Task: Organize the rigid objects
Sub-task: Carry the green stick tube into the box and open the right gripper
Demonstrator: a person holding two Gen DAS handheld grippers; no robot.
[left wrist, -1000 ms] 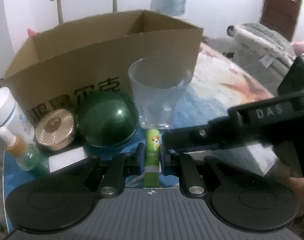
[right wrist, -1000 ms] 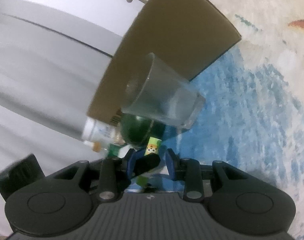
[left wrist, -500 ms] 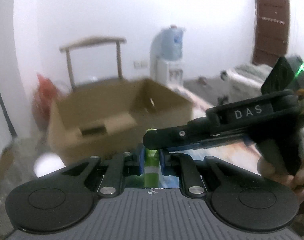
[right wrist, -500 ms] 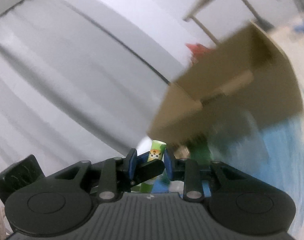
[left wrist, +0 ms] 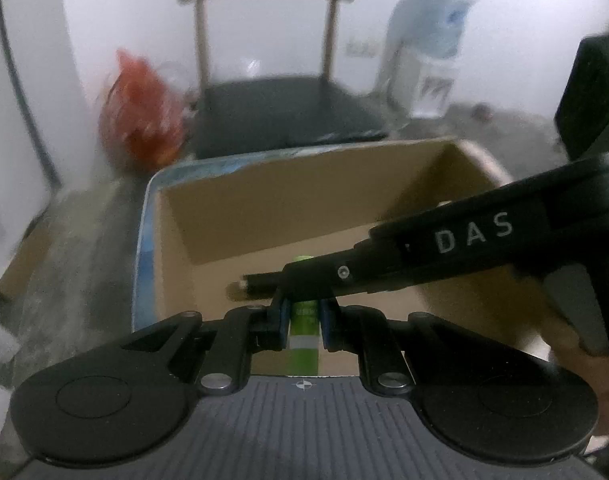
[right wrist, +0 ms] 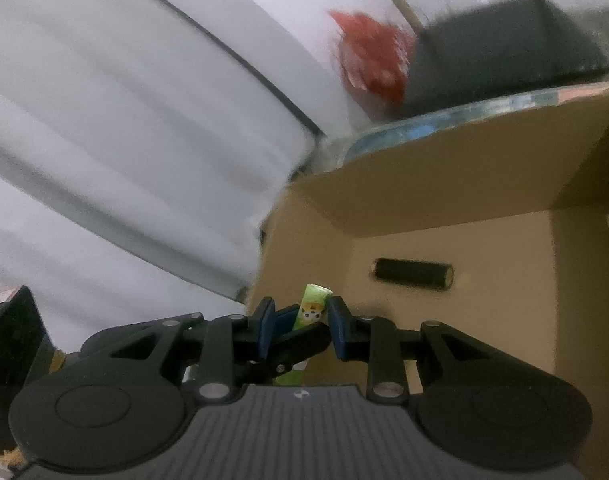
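Two claws, green tube (left wrist: 303, 322), open box (left wrist: 288, 204)

Both tools are matte black plastic; the left gripper (left wrist: 304, 322) has blue pads on its fingers (left wrist: 281, 320), two jointed link arms each pinned with a silver rivet, and two round black discs flanking a grey ribbed plate marked with a small crosshair; the right gripper (right wrist: 300, 330) is built just the same in its own view, blue pads (right wrist: 264, 330) included. Seen from the left camera, the right tool's long black arm carries pale letters reading DAS (with a small screw head beside them), and bare skin of the person's right hand (left wrist: 580, 364) shows behind it.
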